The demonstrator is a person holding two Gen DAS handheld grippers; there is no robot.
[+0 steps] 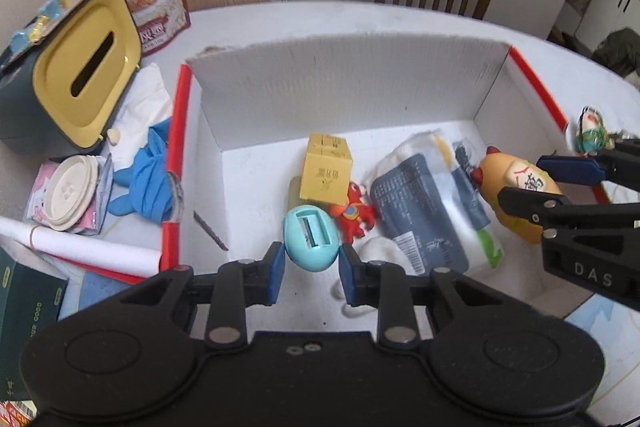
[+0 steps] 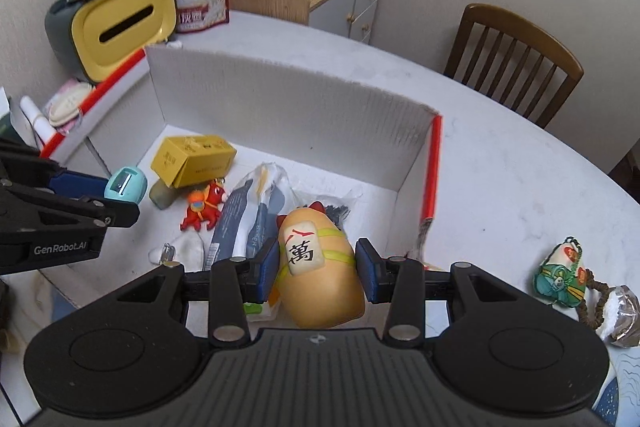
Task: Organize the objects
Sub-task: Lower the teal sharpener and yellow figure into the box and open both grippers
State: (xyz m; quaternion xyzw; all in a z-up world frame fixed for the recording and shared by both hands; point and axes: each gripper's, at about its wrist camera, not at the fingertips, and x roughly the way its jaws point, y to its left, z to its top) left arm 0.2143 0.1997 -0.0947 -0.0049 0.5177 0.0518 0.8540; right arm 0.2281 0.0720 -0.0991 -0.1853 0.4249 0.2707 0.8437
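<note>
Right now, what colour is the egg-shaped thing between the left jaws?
Light turquoise, with a pale slot in its top face: the egg-shaped thing shows best in the left wrist view.

Left gripper [image 1: 311, 269] was matte black plastic w/ blue pads [image 1: 275, 277] on the fingertips, silver rivets at the linkage pivots, two round discs moulded into its wide body; two small screws sat at centre. Right gripper [image 2: 317, 273] was the same build — black links, blue pads [image 2: 370, 275] — but w/ a ribbed grey top. Side lettering read "DAS" on the right one, "GenRobot.AI" on the left.
</note>
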